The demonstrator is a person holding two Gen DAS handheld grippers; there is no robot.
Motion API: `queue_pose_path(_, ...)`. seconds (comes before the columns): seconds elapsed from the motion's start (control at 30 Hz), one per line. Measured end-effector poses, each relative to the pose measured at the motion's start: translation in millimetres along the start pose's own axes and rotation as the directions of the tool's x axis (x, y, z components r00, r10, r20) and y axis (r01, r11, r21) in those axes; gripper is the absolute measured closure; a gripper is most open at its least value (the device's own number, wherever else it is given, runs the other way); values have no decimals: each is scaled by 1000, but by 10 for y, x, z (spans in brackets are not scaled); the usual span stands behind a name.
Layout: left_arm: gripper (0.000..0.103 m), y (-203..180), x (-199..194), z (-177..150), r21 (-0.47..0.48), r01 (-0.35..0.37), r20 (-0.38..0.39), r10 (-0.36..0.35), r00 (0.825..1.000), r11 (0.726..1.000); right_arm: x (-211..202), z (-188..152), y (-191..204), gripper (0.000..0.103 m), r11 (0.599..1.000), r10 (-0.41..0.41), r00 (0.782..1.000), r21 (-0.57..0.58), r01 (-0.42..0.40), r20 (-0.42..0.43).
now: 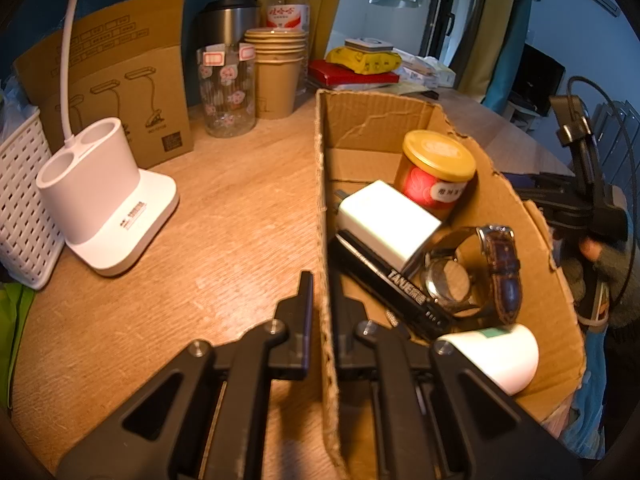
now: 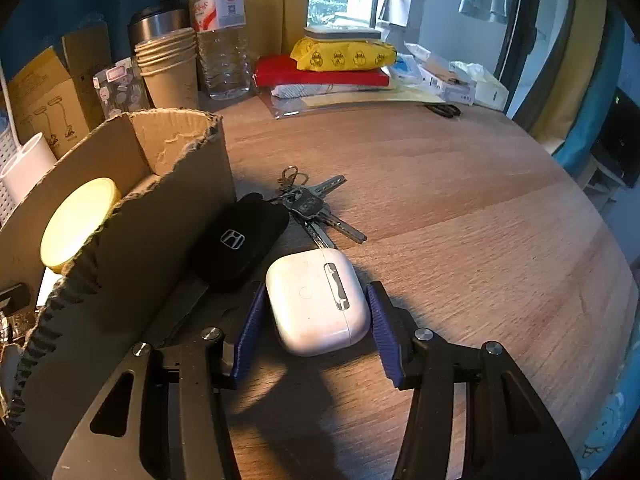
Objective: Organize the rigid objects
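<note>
A torn cardboard box [image 1: 540, 264] stands on the wooden table. My left gripper [image 1: 323, 280] is shut on the box's left wall [image 1: 326, 240], one finger on each side. Inside lie a gold-lidded can [image 1: 436, 172], a white charger [image 1: 386, 222], a black pen [image 1: 384, 288], a wristwatch [image 1: 472, 272] and a white cup [image 1: 496, 354]. In the right wrist view the box [image 2: 160, 220] is at the left. My right gripper [image 2: 316, 300] is open, its blue pads [image 2: 382, 332] either side of a white earbud case [image 2: 318, 300] lying on the table. A black Honda key fob [image 2: 240, 240] with keys [image 2: 316, 208] lies just beyond.
A white lamp base [image 1: 108, 204], a white basket [image 1: 20, 200], a lamp carton [image 1: 116, 80], a glass jar [image 1: 228, 92], paper cups [image 1: 278, 76], a steel tumbler [image 1: 228, 24] and a water bottle [image 2: 220, 40] stand at the back left. A red book [image 2: 320, 74], a yellow pack [image 2: 344, 54] and scissors [image 2: 444, 110] lie at the back.
</note>
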State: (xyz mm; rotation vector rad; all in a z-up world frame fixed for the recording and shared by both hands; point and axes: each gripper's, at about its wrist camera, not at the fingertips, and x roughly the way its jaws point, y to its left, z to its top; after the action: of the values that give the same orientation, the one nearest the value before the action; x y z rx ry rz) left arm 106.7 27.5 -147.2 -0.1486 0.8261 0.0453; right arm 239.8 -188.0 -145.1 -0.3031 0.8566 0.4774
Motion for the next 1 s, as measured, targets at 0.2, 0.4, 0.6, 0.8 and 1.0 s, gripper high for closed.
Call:
queue_pose_path(0.2,97,1,-2,2,0,1,0,-1,1000,1000,-141,-35,37,50,1000,-18,1000,-4,18,20)
queue_pose_path(0.4,97,0,-3,0,1,1,0,-1,1000,1000,-373,33,37,50,1000,-25,998,10,24,64)
queue_pose_path(0.6,97,-6,-3,2,3,1,1,-1,1000,1000,-641,163,135,50,1000,-15,993,-3,16,119)
queue_pose_path(0.8,97,-8,-5,1,3,1,2,-1,1000,1000,-847,286,239,50,1000,-3,987,-16,5,162)
queue_pose_path(1.0,97,-13,-8,3,2,0,3,0,1000,1000,-950,374,343,50,999,11,982,-38,-4,186)
